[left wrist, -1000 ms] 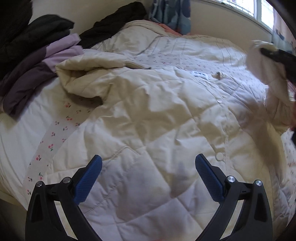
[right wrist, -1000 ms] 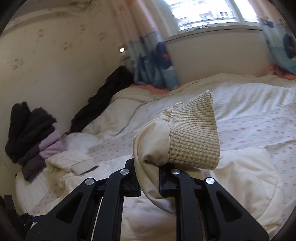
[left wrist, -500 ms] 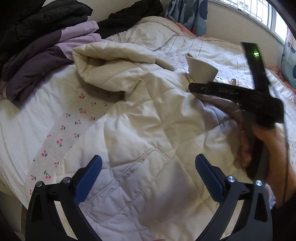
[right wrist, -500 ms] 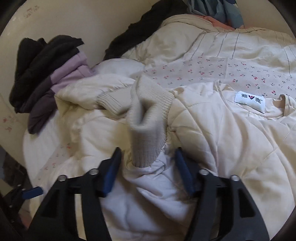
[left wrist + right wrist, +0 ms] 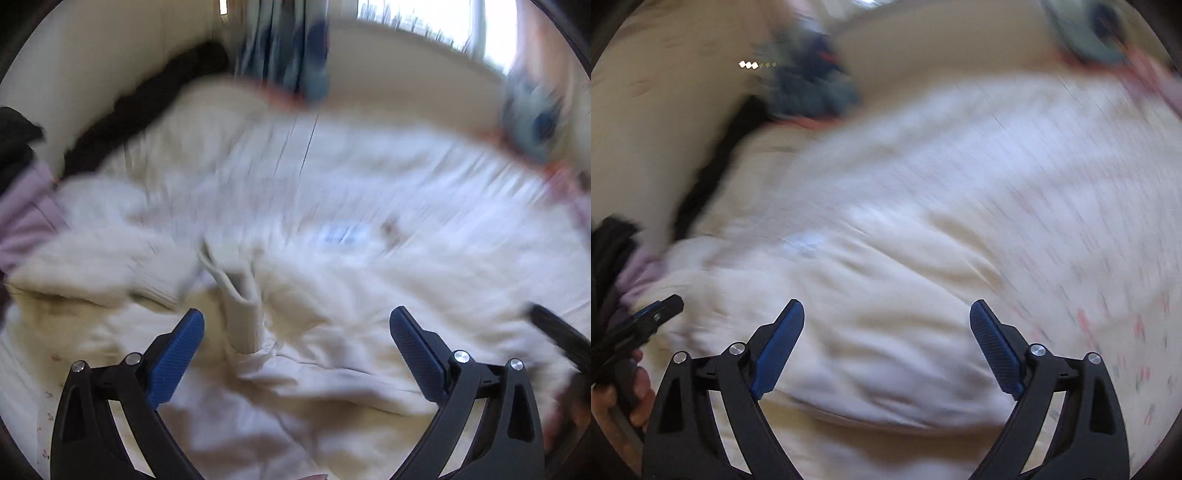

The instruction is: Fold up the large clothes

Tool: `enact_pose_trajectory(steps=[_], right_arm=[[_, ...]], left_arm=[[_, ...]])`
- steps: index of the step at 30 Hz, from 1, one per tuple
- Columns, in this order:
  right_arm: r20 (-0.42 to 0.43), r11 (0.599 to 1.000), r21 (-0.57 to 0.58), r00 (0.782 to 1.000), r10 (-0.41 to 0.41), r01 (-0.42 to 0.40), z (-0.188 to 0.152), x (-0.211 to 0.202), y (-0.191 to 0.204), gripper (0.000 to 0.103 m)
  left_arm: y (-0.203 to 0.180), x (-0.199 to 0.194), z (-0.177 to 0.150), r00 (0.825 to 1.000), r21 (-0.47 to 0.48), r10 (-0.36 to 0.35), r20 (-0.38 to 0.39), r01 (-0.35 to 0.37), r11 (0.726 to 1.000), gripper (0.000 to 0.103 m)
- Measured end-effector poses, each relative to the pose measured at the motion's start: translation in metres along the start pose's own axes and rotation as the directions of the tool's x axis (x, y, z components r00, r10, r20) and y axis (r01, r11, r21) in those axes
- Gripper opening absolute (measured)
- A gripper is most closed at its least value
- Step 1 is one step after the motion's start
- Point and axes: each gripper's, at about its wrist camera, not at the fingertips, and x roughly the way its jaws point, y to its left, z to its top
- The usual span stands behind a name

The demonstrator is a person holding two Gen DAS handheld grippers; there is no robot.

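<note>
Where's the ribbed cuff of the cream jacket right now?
In the left wrist view, the ribbed cuff lies on the cream jacket, just ahead of the open left gripper.

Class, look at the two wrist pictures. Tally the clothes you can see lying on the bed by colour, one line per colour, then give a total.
Cream: 1, the quilted jacket
Purple: 1, a garment at the left edge
Black: 2, a garment along the wall and another above the purple one
Total: 4, though blur could hide more.

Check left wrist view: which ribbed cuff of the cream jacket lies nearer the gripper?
The upright cuff, standing just ahead of the left gripper, near its left pad. The other cuff lies flatter, farther left, beside the purple garment.
</note>
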Motion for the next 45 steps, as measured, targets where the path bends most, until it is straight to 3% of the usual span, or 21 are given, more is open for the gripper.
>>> enact_pose_trajectory(steps=[1, 3, 5, 8, 10, 11, 12, 13, 15, 18, 22, 24, 25, 26, 28, 31, 32, 34, 37, 39, 45], right_arm=[[-0.086, 0.999, 0.039, 0.996, -0.011, 0.015, -0.014, 0.022, -0.021, 0.088], [-0.105, 0.997, 0.074, 0.994, 0.03, -0.023, -0.025, 0.033, -0.039, 0.088], [-0.078, 0.999, 0.045, 0.997, 0.016, -0.013, -0.025, 0.027, -0.034, 0.09], [-0.06, 1.0, 0.001, 0.998, -0.003, 0.003, -0.031, 0.026, -0.027, 0.094], [-0.047, 1.0, 0.002, 0.999, 0.006, -0.006, -0.035, 0.027, -0.025, 0.095], [-0.042, 1.0, 0.007, 0.999, 0.015, -0.015, -0.035, 0.026, -0.027, 0.095], [-0.038, 1.0, 0.012, 0.999, 0.022, -0.021, -0.037, 0.027, -0.027, 0.095], [-0.033, 0.999, 0.017, 0.999, 0.029, -0.028, -0.038, 0.026, -0.029, 0.095], [-0.028, 0.999, 0.018, 0.999, 0.033, -0.032, -0.039, 0.026, -0.029, 0.095], [-0.024, 0.999, 0.018, 0.999, 0.036, -0.035, -0.037, 0.029, -0.027, 0.096], [-0.02, 0.999, 0.014, 0.999, 0.035, -0.035, -0.039, 0.027, -0.029, 0.096], [-0.017, 0.999, 0.011, 0.999, 0.033, -0.033, -0.04, 0.026, -0.029, 0.096], [-0.015, 0.999, 0.01, 0.999, 0.032, -0.032, -0.04, 0.026, -0.028, 0.096], [-0.011, 1.0, 0.007, 0.999, 0.03, -0.03, -0.04, 0.025, -0.027, 0.096], [-0.006, 1.0, 0.001, 1.0, 0.025, -0.025, -0.04, 0.025, -0.025, 0.096], [-0.003, 1.0, -0.003, 1.0, 0.021, -0.021, -0.04, 0.024, -0.024, 0.096], [0.0, 1.0, -0.005, 1.0, 0.018, -0.018, -0.041, 0.023, -0.023, 0.095], [0.019, 1.0, -0.022, 1.0, -0.002, 0.003, -0.041, 0.02, -0.019, 0.095], [0.095, 0.994, -0.09, 0.994, -0.052, 0.06, -0.046, 0.008, -0.004, 0.095], [0.144, 0.983, -0.154, 0.986, -0.079, 0.101, -0.049, 0.001, 0.01, 0.095], [0.173, 0.959, -0.234, 0.978, -0.12, 0.159, -0.054, 0.002, 0.027, 0.095]], left_arm=[[0.0, 0.042, -0.005, 0.991, 0.008, 0.044, -0.129, -0.043, 0.999, 0.097], [0.009, 0.074, -0.016, 0.977, -0.001, 0.011, -0.213, -0.012, 1.0, 0.097], [0.019, 0.055, -0.01, 0.985, 0.011, -0.004, -0.173, 0.006, 1.0, 0.097], [0.04, -0.007, 0.008, 0.999, 0.148, 0.042, 0.025, -0.045, 0.988, 0.097], [0.061, -0.037, 0.021, 0.986, 0.295, 0.106, 0.128, -0.14, 0.945, 0.097], [0.071, -0.04, 0.024, 0.977, 0.38, 0.156, 0.147, -0.201, 0.903, 0.097], [0.078, -0.035, 0.031, 0.967, 0.433, 0.203, 0.151, -0.25, 0.866, 0.097], [0.09, -0.025, 0.031, 0.95, 0.518, 0.28, 0.141, -0.311, 0.796, 0.097], [0.108, -0.009, 0.03, 0.935, 0.593, 0.34, 0.097, -0.328, 0.735, 0.097], [0.115, 0.006, 0.032, 0.937, 0.615, 0.346, 0.051, -0.303, 0.728, 0.097], [0.102, 0.029, 0.027, 0.923, 0.601, 0.382, 0.052, -0.334, 0.726, 0.097], [0.095, 0.046, 0.023, 0.909, 0.619, 0.414, 0.037, -0.346, 0.705, 0.097], [0.097, 0.052, 0.021, 0.904, 0.624, 0.426, 0.033, -0.352, 0.698, 0.09], [0.098, 0.055, 0.02, 0.909, 0.621, 0.417, 0.018, -0.338, 0.707, 0.085], [0.106, 0.057, 0.024, 0.93, 0.566, 0.362, -0.065, -0.264, 0.781, 0.06], [0.11, 0.045, 0.027, 0.944, 0.554, 0.328, -0.038, -0.253, 0.793, 0.035], [0.113, 0.042, 0.029, 0.946, 0.544, 0.323, -0.038, -0.252, 0.801, 0.032], [0.127, 0.032, 0.037, 0.962, 0.471, 0.269, -0.053, -0.213, 0.856, 0.025], [0.154, 0.011, 0.055, 0.986, 0.295, 0.161, -0.041, -0.142, 0.945, 0.022], [0.172, -0.004, 0.064, 0.996, 0.176, 0.092, -0.016, -0.088, 0.98, 0.022], [0.207, -0.031, 0.072, 0.997, -0.01, -0.059, 0.05, 0.06, 0.998, 0.022]])
